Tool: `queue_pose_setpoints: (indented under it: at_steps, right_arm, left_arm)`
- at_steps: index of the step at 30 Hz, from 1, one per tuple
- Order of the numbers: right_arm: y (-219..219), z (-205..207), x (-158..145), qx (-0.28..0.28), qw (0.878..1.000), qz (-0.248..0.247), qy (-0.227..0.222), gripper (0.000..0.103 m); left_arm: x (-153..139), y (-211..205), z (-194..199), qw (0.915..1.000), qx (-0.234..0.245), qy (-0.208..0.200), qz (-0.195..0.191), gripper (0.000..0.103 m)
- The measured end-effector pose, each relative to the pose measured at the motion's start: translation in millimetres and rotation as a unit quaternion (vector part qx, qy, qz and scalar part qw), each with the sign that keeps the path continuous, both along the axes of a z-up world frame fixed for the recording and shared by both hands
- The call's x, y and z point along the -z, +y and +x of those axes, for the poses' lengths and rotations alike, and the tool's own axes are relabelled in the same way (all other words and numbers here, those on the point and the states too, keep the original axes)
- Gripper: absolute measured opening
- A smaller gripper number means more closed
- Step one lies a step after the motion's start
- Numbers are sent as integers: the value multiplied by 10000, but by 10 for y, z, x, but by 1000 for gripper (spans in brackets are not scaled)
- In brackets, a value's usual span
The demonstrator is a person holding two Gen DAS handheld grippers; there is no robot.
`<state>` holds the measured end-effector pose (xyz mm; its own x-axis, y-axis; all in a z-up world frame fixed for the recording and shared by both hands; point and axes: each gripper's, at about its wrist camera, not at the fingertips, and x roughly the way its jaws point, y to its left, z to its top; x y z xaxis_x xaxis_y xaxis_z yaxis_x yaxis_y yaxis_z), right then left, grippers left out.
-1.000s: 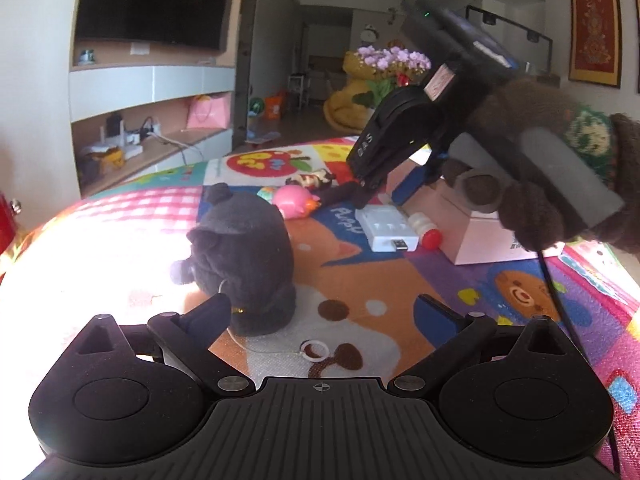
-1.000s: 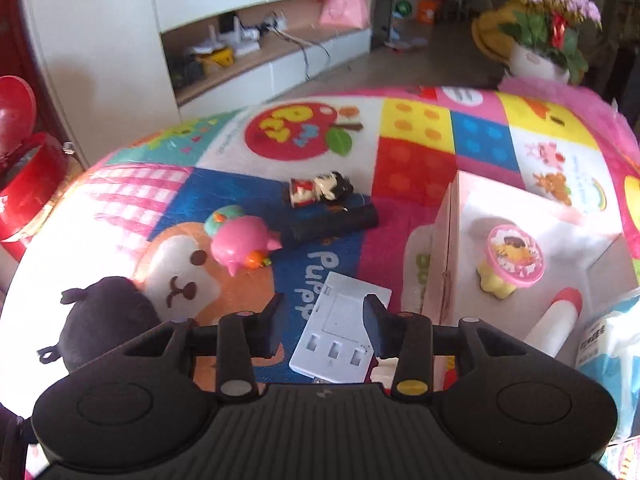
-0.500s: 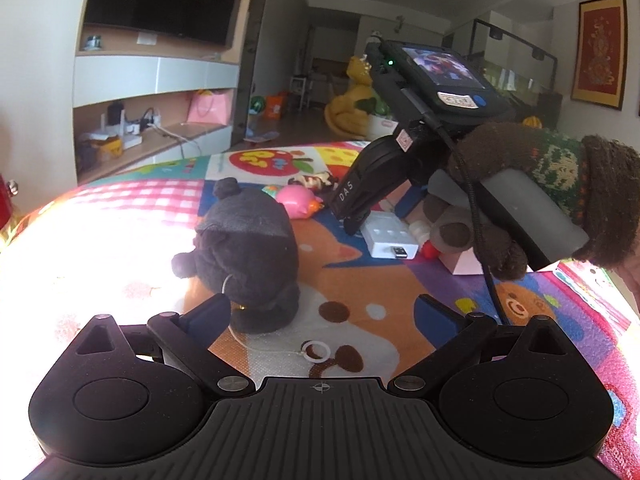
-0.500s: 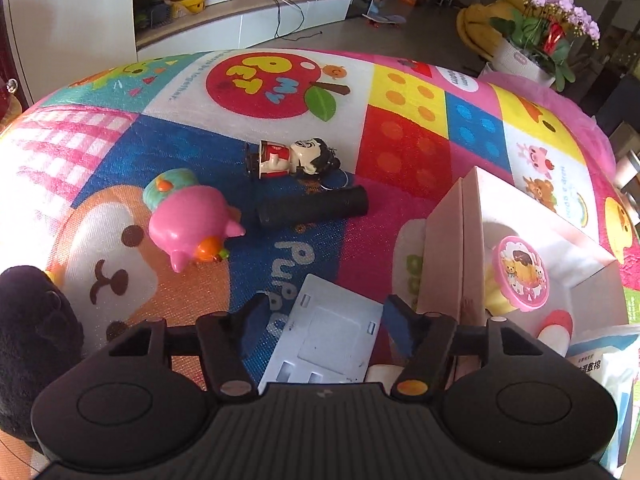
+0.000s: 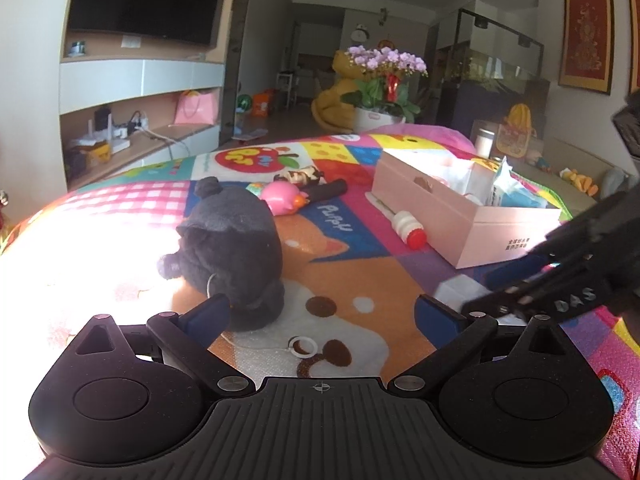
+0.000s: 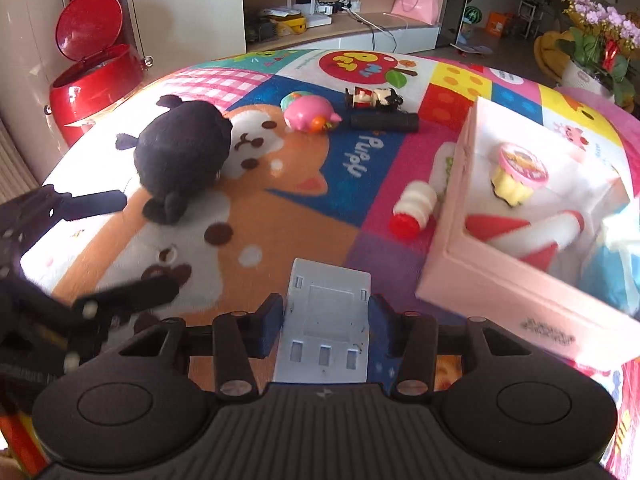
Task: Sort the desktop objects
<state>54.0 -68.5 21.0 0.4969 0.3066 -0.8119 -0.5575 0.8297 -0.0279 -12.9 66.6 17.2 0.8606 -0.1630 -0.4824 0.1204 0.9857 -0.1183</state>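
The white adapter (image 6: 326, 322) sits pinched between the right gripper's (image 6: 326, 330) two blue pads (image 6: 269, 330), its three slots facing the camera, near the mat's front edge and just left of the pink box (image 6: 520, 284). In the left wrist view only a blurred white corner of it (image 5: 460, 286) shows behind the right gripper (image 5: 560, 280), which comes in from the right edge and is cut off there.

The left gripper (image 5: 320, 316) is spread wide with nothing between its fingers; the plush (image 5: 232, 244) stands just ahead of its left finger (image 5: 206, 316), and a small white ring (image 5: 304, 346) on a thin cord lies between the fingers on the mat. In the right wrist view the left gripper (image 6: 108, 252) shows dark and blurred at the left edge.

The mat (image 6: 280, 216) is a bright patchwork with a brown dog face, a blue "Puppy" patch and an apple panel toward the far edge. The left side is washed out by sunlight. Mid-mat lie a pink pig toy (image 6: 310, 114), a small figurine (image 6: 374, 98) and a black cylinder (image 6: 384, 122). A white bottle (image 6: 414, 210) with a red cap lies against the box's left wall. Inside the box are a pink-lidded toy (image 6: 520, 164), a red-and-white tube (image 6: 532, 232) and a blue pack half cut off by the right edge.

Beyond the mat stand a white shelf unit (image 5: 140, 92) with a dark TV (image 5: 144, 0) above, a red bin (image 6: 92, 72) with its lid up, potted purple orchids (image 5: 384, 80), and a framed picture (image 5: 586, 36) on the right wall.
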Motion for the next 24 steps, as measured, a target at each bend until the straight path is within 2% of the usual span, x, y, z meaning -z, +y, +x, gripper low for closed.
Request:
queue_pose_setpoints:
  at_steps: [5, 7, 8, 10, 13, 15, 17, 19, 20, 21, 24]
  right_arm:
    - [-552, -405, 4, 465, 9984, 45, -315, 48]
    - [-798, -441, -23, 815, 9951, 280, -478, 55]
    - [-962, -423, -58, 1109, 9910, 473, -586, 59]
    - [-1271, -349, -141, 1661, 9790, 847, -827, 75]
    - [-1715, -151, -197, 2528, 9516, 1231, -1239, 81]
    - [-1930, 56, -176, 2887, 9383, 1485, -1194, 81]
    - [-1993, 228, -134, 2969, 9338, 1616, -1175, 81]
    - [-1943, 360, -93, 2956, 9330, 1698, -1152, 82]
    - [-1885, 398, -89, 2976, 9322, 1673, -1201, 83]
    - [-1821, 418, -97, 2972, 9323, 1620, -1275, 84]
    - [-1760, 418, -90, 2576, 9382, 2007, -1147, 81]
  left_arm:
    - [5, -95, 23, 9994, 59, 57, 330, 101]
    - [-4, -157, 23, 9990, 124, 76, 425, 101]
    - [-9, -179, 24, 9990, 180, 112, 402, 101]
    - [-25, -245, 21, 9988, 322, 150, 352, 101]
    - [-64, -417, 81, 9968, 593, 105, 526, 101]
    - [-95, -567, 186, 9934, 856, 16, 763, 101]
    - [-112, -697, 346, 9890, 1135, -8, 949, 100]
    - [-94, -787, 533, 9859, 1321, 53, 1028, 92]
    - [-79, -816, 617, 9848, 1380, 97, 1052, 82]
    - [-61, -841, 697, 9840, 1416, 138, 1069, 79]
    - [3, -905, 925, 9826, 1442, 172, 1156, 77]
